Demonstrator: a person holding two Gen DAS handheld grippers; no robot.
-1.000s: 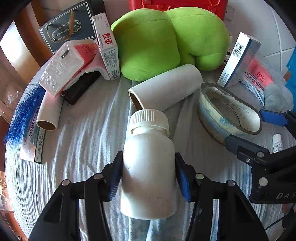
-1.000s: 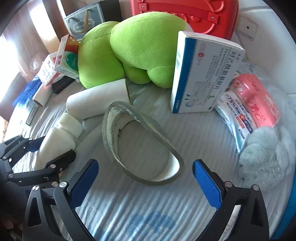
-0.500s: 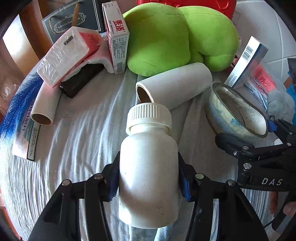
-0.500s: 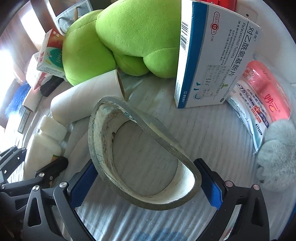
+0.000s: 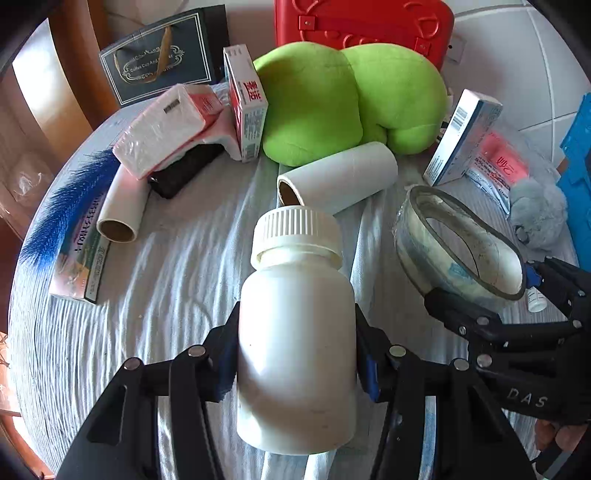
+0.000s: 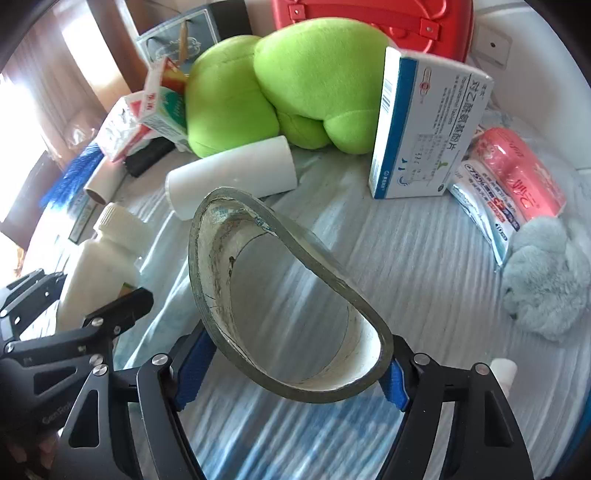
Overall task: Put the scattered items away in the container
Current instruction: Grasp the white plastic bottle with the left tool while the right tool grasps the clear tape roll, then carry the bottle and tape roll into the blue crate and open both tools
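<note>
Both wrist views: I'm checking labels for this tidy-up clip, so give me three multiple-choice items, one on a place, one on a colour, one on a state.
1. Where does the white paper roll lie?
A. in front of the green plush toy
B. on the red case
C. under the blue feather

2. What colour is the bottle in the left gripper?
A. red
B. white
C. blue

3. What is the right gripper doing?
A. hanging empty
B. holding a box
C. clamping the tape ring

Answers: 1 A, it rests just before the plush. 2 B, body and cap are white. 3 C, its just-closing jaws press the ring's sides.
</note>
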